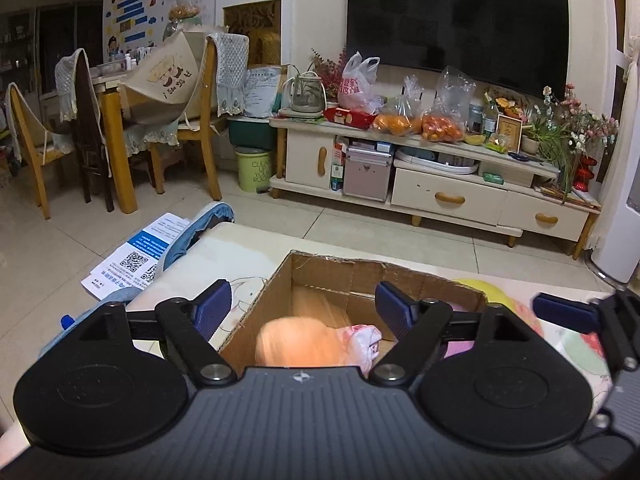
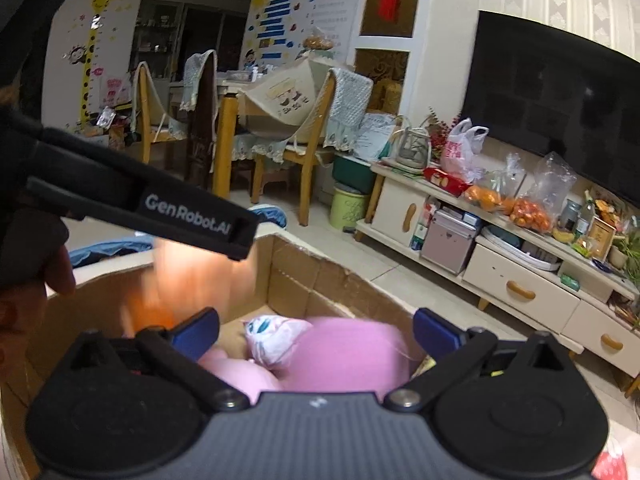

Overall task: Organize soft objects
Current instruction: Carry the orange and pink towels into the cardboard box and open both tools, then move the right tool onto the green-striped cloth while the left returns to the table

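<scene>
Both grippers, left (image 1: 304, 304) and right (image 2: 316, 330), hang with jaws spread, grasping nothing, over an open brown cardboard box (image 1: 320, 270) holding a blurred orange plush toy (image 1: 298, 340) and pink soft toy (image 2: 344, 354); beyond, a cream TV cabinet (image 1: 448, 196).

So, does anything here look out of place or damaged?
Yes. A printed leaflet lies on the floor beside the table, and the cardboard box has a ragged, torn top rim.
</scene>
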Action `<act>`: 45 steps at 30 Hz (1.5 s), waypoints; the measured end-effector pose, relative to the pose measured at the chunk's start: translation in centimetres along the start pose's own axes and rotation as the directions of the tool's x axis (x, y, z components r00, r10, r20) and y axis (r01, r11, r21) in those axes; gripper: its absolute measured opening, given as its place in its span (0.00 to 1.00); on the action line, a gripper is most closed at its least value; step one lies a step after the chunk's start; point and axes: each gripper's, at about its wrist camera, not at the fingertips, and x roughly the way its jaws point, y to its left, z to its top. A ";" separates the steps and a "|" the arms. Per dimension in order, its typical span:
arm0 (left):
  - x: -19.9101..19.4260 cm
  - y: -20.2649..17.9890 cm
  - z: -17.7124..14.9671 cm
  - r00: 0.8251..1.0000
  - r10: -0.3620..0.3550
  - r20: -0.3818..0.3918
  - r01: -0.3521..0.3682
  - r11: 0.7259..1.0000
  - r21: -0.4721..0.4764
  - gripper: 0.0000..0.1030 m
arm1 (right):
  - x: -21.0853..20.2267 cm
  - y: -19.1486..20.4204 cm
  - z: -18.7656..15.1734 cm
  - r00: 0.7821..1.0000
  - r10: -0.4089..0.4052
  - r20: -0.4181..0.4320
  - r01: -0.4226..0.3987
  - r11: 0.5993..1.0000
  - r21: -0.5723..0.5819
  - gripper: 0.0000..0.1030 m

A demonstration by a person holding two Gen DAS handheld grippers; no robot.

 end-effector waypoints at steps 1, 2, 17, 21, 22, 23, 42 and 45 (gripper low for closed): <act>-0.1 0.2 0.0 1.000 -0.005 0.000 0.005 1.000 -0.004 0.95 | -0.4 -0.2 -0.1 1.000 -0.008 0.011 0.008 1.000 0.006 0.99; -0.3 0.2 0.0 1.000 -0.008 0.002 0.008 1.000 -0.006 0.95 | -1.2 -0.4 -0.3 0.999 -0.024 0.023 0.024 1.000 0.015 0.99; -0.7 -0.8 -0.5 0.998 -0.062 0.004 0.062 0.998 0.021 1.00 | -4.1 -3.7 -8.4 0.979 -0.155 -0.133 0.180 0.962 0.203 0.99; -0.3 -0.9 -0.5 0.997 -0.073 0.003 0.073 0.997 0.041 1.00 | -2.7 -3.7 -10.0 0.972 -0.157 -0.177 0.193 0.959 0.210 0.99; -0.2 -0.9 -0.6 0.997 -0.074 0.002 0.074 0.996 0.044 1.00 | -2.4 -3.9 -10.2 0.971 -0.159 -0.181 0.196 0.958 0.211 0.99; -0.1 -0.9 -0.5 0.997 -0.077 0.001 0.077 0.996 0.046 1.00 | -2.0 -4.2 -10.4 0.969 -0.159 -0.190 0.199 0.956 0.214 0.99; 0.2 -0.7 -1.1 0.991 -0.131 -0.011 0.131 0.986 0.104 1.00 | 1.2 -6.2 -12.9 0.957 -0.155 -0.245 0.203 0.962 0.185 0.99; 0.2 -0.7 -1.1 0.988 -0.152 -0.019 0.153 0.983 0.102 1.00 | 0.7 -7.5 -13.4 0.951 -0.175 -0.256 0.226 0.956 0.186 0.99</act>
